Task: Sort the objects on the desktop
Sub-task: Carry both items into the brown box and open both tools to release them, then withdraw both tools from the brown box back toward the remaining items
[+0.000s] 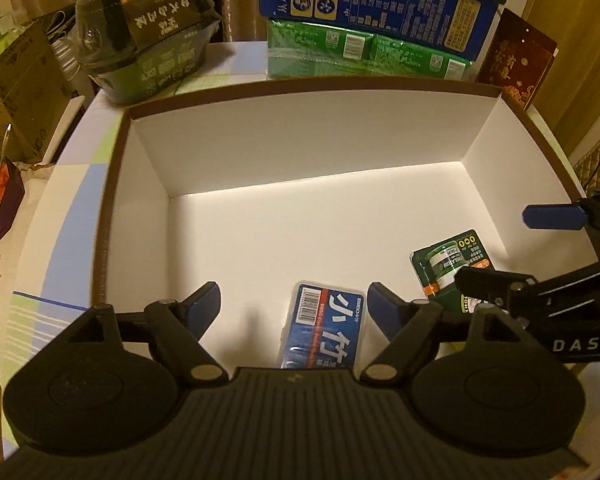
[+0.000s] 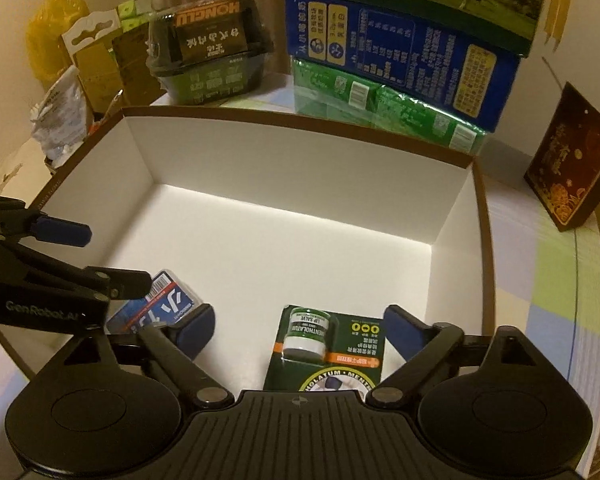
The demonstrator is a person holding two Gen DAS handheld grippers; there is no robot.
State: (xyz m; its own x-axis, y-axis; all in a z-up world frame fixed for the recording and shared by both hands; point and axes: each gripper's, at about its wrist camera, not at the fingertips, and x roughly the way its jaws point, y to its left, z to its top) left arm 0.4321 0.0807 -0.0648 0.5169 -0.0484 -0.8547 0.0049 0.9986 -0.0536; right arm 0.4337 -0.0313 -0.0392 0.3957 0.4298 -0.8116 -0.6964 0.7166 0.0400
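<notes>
Left wrist view: the left gripper [image 1: 294, 304] hangs over the near end of a white cardboard box [image 1: 320, 148] with a brown rim, its blue-padded fingers [image 1: 206, 302] spread wide and holding nothing. Directly below and between them lies a flat blue case [image 1: 326, 324] with a barcode, large white Chinese characters and small print too fine to read. Just to its right on the box floor sits a dark green blister card [image 1: 446, 264], partly covered by the right gripper [image 1: 500, 246] reaching in from the side; that tool's body carries the letters "DAS".

Right wrist view: the right gripper [image 2: 298, 326] also has its fingers [image 2: 196, 328] spread apart and empty, poised over the green blister card [image 2: 332, 344], which holds a small jar labelled "MENTHOLATUM LIP SALVE". The blue case [image 2: 160, 308] lies to the left, under the left gripper [image 2: 104, 256], marked "GenRobot.AI".

Beyond the box, on the worktop [image 2: 540, 280], stand a black tray pack [image 2: 212, 56] labelled "HONGLU", green wrapped packs [image 2: 384, 112] beneath a blue carton [image 2: 400, 48] covered in Chinese text, and a dark red box [image 2: 572, 160] with gold ornament.
</notes>
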